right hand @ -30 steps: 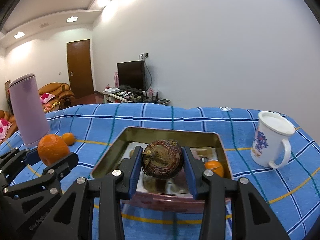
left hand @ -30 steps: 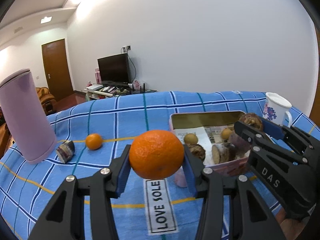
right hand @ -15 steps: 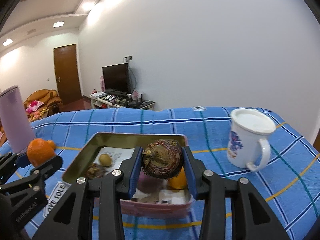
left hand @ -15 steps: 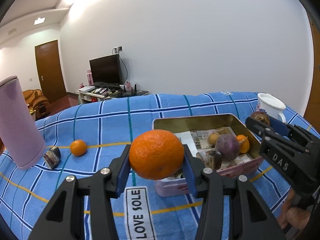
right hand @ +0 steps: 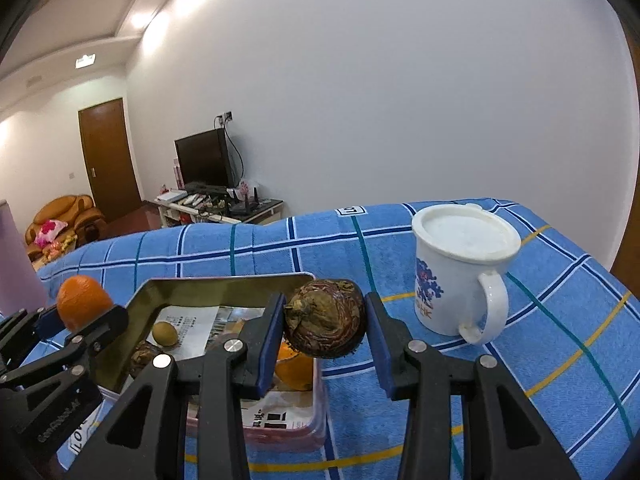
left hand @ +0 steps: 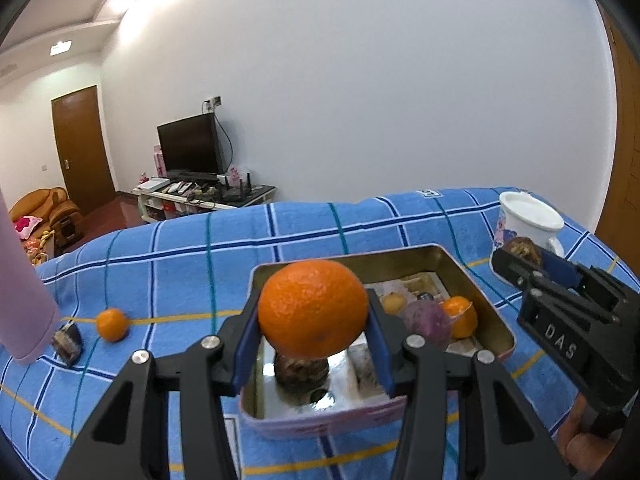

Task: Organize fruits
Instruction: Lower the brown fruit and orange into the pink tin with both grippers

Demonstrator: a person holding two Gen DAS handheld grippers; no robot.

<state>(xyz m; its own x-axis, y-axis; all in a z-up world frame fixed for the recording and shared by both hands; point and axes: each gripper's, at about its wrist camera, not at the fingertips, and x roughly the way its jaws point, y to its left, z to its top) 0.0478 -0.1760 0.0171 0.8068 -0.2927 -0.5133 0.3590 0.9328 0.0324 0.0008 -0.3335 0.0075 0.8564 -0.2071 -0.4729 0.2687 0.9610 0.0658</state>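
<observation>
Two grippers we hold: the left gripper [left hand: 313, 338] is clamped on a big orange [left hand: 313, 308], the right gripper [right hand: 325, 342] on a brown wrinkled fruit [right hand: 325, 328]. Both hang above the metal tin [left hand: 476, 280]. In the tin we count four fruits (perhaps more are hidden). One small orange [left hand: 112, 323] and one dark piece [left hand: 67, 342] lie on the blue cloth [left hand: 180, 280], with one white mug [right hand: 460, 272]. Compared with a second ago, both views have slid to the right, and the tin now sits under the big orange.
</observation>
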